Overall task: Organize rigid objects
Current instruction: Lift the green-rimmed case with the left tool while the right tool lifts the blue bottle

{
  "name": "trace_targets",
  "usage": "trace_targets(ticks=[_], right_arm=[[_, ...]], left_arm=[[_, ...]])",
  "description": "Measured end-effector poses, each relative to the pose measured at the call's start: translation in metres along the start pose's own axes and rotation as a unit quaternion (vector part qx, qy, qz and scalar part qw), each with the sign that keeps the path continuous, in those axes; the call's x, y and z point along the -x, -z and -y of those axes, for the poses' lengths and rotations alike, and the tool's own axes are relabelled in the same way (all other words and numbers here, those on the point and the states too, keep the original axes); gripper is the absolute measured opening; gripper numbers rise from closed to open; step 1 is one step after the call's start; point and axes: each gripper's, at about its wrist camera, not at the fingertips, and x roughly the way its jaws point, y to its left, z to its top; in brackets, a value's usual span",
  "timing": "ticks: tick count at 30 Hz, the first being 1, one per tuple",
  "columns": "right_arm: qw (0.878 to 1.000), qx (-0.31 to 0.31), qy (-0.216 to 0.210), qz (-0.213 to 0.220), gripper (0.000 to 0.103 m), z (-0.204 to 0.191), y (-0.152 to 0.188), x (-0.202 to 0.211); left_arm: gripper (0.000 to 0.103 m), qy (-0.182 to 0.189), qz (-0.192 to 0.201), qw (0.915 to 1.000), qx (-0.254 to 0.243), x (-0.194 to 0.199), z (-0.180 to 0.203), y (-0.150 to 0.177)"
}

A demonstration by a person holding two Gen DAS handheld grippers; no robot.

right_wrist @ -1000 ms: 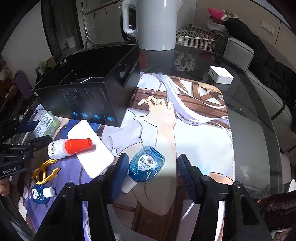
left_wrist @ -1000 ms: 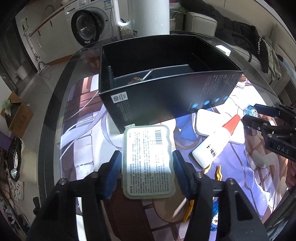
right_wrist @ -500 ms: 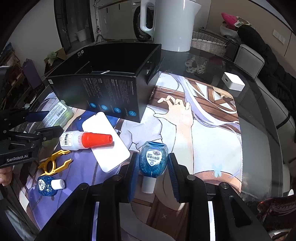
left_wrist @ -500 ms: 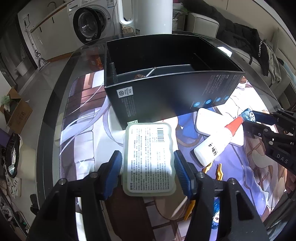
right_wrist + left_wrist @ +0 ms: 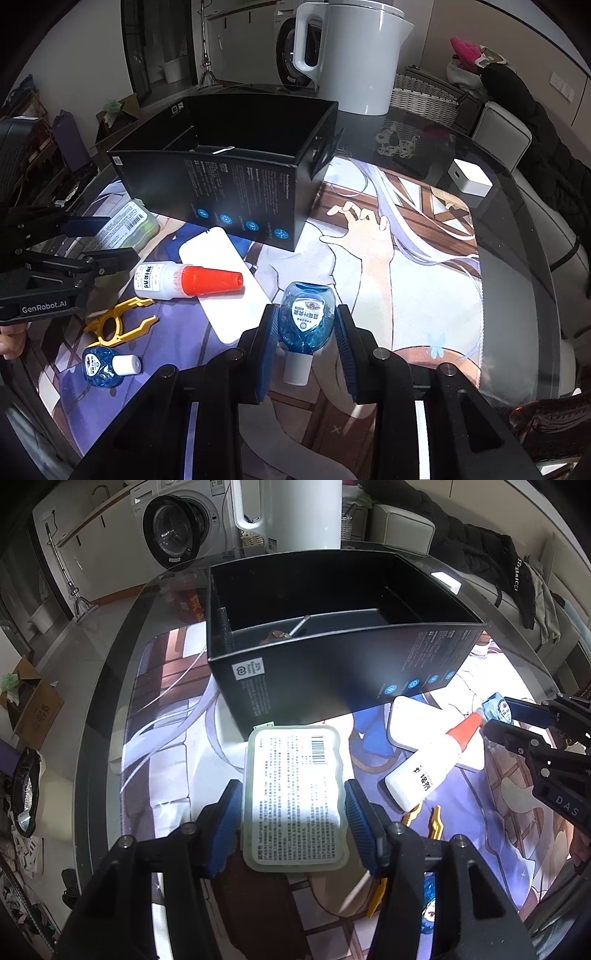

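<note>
Both grippers pinch small items on the printed mat (image 5: 424, 229) in front of an open black box (image 5: 332, 653).

The black box stands upright near the mat's far edge; only the left wrist view looks into it, showing a thin metal rod (image 5: 300, 624) and a small brownish item on its floor. Only the right wrist view shows the white kettle (image 5: 354, 55) whole and the white cube (image 5: 471, 181) on the glass table (image 5: 524, 280). The left gripper (image 5: 293, 812) has its blue pads against both sides of a pale green labelled case (image 5: 295, 797), just before the box. The right gripper (image 5: 306, 332) clamps a blue bottle (image 5: 306, 321), white cap toward the camera. Between them a red-capped glue bottle (image 5: 188, 280) lies across a white flat slab (image 5: 225, 280), with a yellow clip (image 5: 118, 321) and a smaller blue bottle (image 5: 105, 365) nearby.
</note>
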Motion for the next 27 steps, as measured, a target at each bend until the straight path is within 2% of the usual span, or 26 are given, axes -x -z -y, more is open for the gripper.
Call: trace_targets(ticks=[5,12,16,19,22,27], right_arm=[[1.0,-0.005,-0.004,0.017,0.031,0.0,-0.003,0.008],[0.998,0.01,0.0,0.065,0.031,-0.009,-0.008,0.031],[0.995,0.014,0.004,0.1,0.031,-0.013,-0.01,0.048],[0.989,0.015,0.0,0.147,0.031,-0.016,-0.011,0.07],[0.977,0.023,0.003,0.21,0.031,-0.021,-0.013,0.099],[0.958,0.026,0.004,0.284,0.031,-0.031,-0.007,0.14]], left_arm=[[0.054,-0.005,0.03,0.9995,-0.01,0.018,0.004,-0.001],[0.054,-0.001,0.113,0.9932,-0.025,0.059,0.012,-0.001],[0.054,-0.014,0.18,0.9829,-0.038,0.084,0.015,-0.001],[0.054,-0.017,0.225,0.9734,-0.039,0.101,0.014,-0.001],[0.054,-0.02,0.265,0.9634,-0.035,0.118,0.01,0.002],[0.054,-0.025,0.315,0.9483,-0.025,0.138,0.003,0.005]])
